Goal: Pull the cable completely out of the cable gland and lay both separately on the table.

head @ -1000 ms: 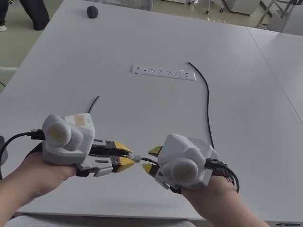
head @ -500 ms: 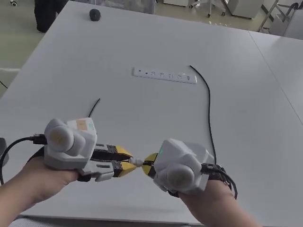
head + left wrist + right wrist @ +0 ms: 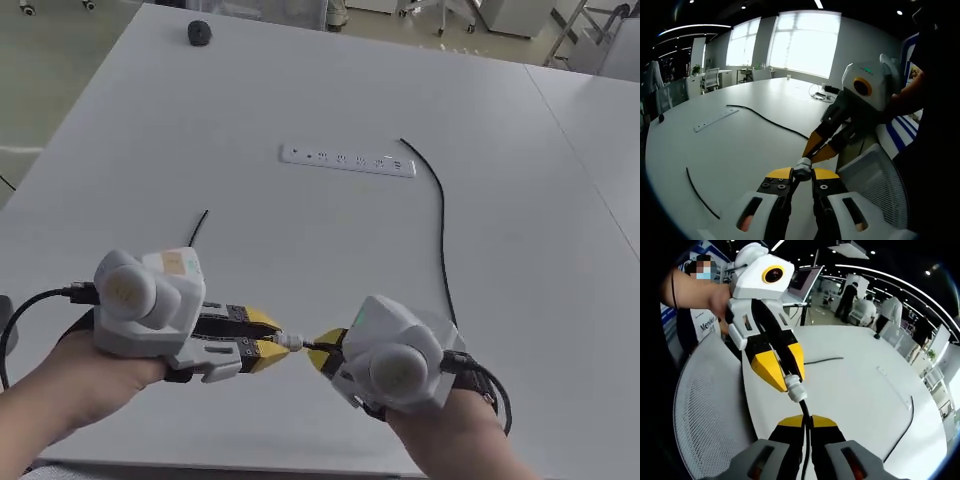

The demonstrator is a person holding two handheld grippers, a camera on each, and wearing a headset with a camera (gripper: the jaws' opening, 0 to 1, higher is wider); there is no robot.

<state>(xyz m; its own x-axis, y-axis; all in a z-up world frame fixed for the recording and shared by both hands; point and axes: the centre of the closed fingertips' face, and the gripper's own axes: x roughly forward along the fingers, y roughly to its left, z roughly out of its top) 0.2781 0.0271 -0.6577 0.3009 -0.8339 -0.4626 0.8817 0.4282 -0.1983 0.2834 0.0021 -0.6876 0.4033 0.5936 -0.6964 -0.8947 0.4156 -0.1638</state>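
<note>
Head view: my left gripper (image 3: 268, 336) pinches the cable gland (image 3: 291, 342); my right gripper (image 3: 326, 350) clamps the cable (image 3: 804, 412) just beside it, above the table (image 3: 300, 250); power strip (image 3: 347, 159) well beyond.

A white power strip (image 3: 347, 159) lies flat mid-way across the white table (image 3: 150, 150), with a short black wire piece (image 3: 198, 227) well apart from it. Near the far edge sits a small dark lump (image 3: 200, 32) (perhaps a mouse; too small to tell). A mesh chair back (image 3: 705, 405) stands beside the table's edge.
</note>
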